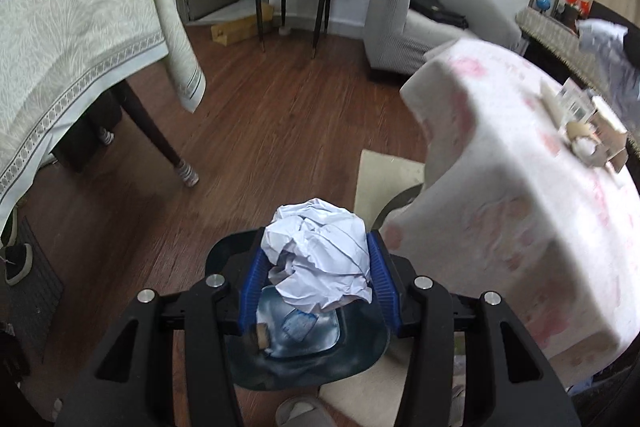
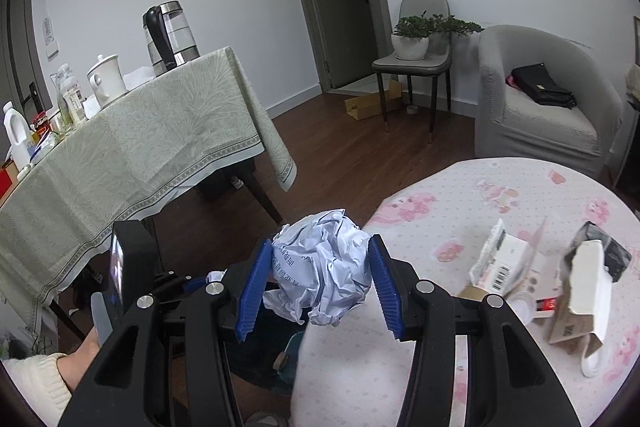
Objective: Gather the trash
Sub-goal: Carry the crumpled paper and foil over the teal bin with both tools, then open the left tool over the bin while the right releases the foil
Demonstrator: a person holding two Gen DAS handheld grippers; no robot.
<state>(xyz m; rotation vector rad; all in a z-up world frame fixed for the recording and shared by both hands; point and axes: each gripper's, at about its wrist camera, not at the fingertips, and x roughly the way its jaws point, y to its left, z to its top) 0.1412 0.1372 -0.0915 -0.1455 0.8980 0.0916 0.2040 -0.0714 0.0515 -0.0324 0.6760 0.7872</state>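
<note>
**Both Grippers Loaded, Left One Over the Bin**

We hold one crumpled paper ball in each gripper. The left gripper (image 1: 318, 273) has its blue pads (image 1: 252, 291) pressed against both sides of a white paper ball (image 1: 320, 255), which bulges above the fingertips. Directly beneath this gripper we see the trash bin (image 1: 360, 359), dark-lined, with a clear plastic bottle (image 1: 296, 327) already lying inside. We judge that the ball is carried here so that it falls into the bin once the pads part.

The right gripper (image 2: 318, 277) is likewise clamped on a second paper ball (image 2: 324, 267), printed on one face. It sits at the near edge of the round table (image 2: 420, 367), whose pink-patterned cloth hangs down beside the bin. We judge this ball must travel to the bin next.

Farther along the tabletop, more trash remains: torn cardboard boxes (image 2: 508, 263) and wrappers, lying loose and well apart from either gripper.

Beyond, a larger table with a green cloth (image 2: 160, 135) carries a kettle (image 2: 170, 31); an armchair (image 2: 548, 103) stands against the far wall.
</note>
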